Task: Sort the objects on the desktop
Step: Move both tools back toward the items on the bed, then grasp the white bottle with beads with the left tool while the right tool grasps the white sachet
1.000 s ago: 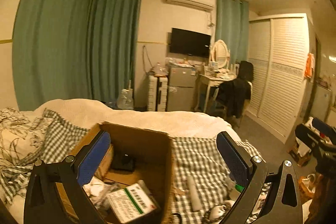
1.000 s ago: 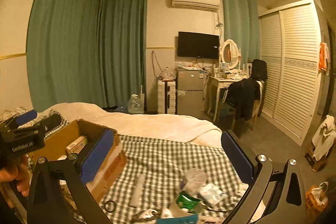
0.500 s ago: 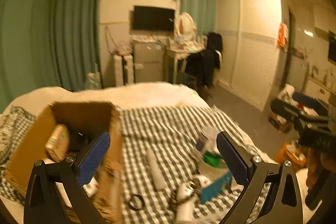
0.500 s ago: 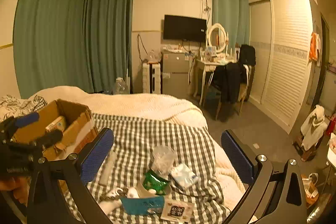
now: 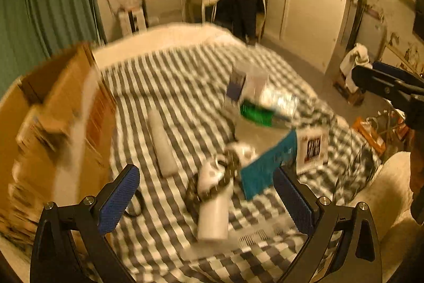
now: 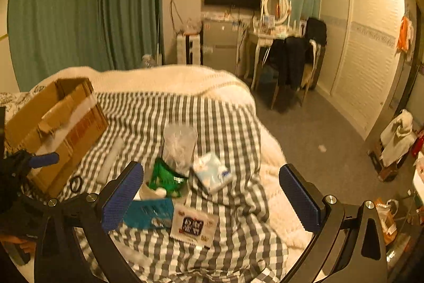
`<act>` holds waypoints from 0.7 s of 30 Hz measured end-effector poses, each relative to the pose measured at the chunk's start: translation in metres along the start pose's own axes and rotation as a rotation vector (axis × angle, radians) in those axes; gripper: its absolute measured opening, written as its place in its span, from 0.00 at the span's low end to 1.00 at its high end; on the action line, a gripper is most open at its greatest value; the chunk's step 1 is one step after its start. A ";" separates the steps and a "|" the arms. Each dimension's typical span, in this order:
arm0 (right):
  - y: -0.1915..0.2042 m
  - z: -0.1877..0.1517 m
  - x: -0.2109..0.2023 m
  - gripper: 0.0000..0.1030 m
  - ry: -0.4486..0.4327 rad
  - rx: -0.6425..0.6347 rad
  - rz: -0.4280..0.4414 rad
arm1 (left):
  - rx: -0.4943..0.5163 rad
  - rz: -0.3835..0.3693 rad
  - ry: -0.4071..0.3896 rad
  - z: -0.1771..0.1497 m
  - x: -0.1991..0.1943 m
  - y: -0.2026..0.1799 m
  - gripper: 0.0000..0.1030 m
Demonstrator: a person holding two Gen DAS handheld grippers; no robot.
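Observation:
Loose items lie on a checked sheet [image 6: 185, 108] on a bed. My left gripper [image 5: 206, 199] is open and empty above a white bottle [image 5: 213, 214] wrapped in a beaded cord, with a white tube [image 5: 162, 143] to its left. My right gripper [image 6: 212, 194] is open and empty over a teal packet [image 6: 149, 214], a white sachet [image 6: 193, 226], a green bag [image 6: 167, 177], a clear plastic cup [image 6: 179, 147] and a tissue pack [image 6: 212, 171]. A cardboard box [image 6: 55, 123] stands at the left. The left view is blurred.
A black ring [image 6: 76, 183] lies by the box. A white blanket [image 6: 159, 78] covers the far bed. Beyond are green curtains [image 6: 79, 12], a fridge [image 6: 220, 44], a dressing table with a chair [image 6: 291, 62] and a wardrobe [image 6: 365, 39]. Grey floor [image 6: 312, 145] lies to the right.
The left gripper swung right and tilted down, from over the box to over the white bottle. The right gripper panned right and lowered toward the packets. Both stayed open.

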State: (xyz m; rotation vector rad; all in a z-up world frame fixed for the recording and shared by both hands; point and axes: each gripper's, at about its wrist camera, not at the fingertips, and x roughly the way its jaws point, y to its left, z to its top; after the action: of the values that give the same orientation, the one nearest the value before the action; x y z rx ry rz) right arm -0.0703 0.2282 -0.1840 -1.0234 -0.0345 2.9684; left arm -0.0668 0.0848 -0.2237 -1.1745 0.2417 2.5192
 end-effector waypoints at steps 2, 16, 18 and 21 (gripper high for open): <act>0.000 -0.007 0.011 1.00 0.043 -0.016 0.007 | -0.019 -0.003 0.046 -0.004 0.010 0.004 1.00; 0.015 -0.049 0.078 1.00 0.332 -0.109 0.079 | -0.100 -0.092 0.319 -0.039 0.073 0.012 0.75; 0.018 -0.056 0.090 0.99 0.380 -0.125 0.080 | -0.119 -0.111 0.325 -0.040 0.075 0.016 0.62; 0.019 -0.063 0.102 0.89 0.429 -0.130 0.093 | -0.117 -0.151 0.319 -0.041 0.074 0.015 0.33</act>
State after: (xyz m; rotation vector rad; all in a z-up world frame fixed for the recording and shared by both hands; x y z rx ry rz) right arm -0.1119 0.2109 -0.2970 -1.6974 -0.1841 2.7824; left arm -0.0875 0.0767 -0.3066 -1.5785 0.0805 2.2346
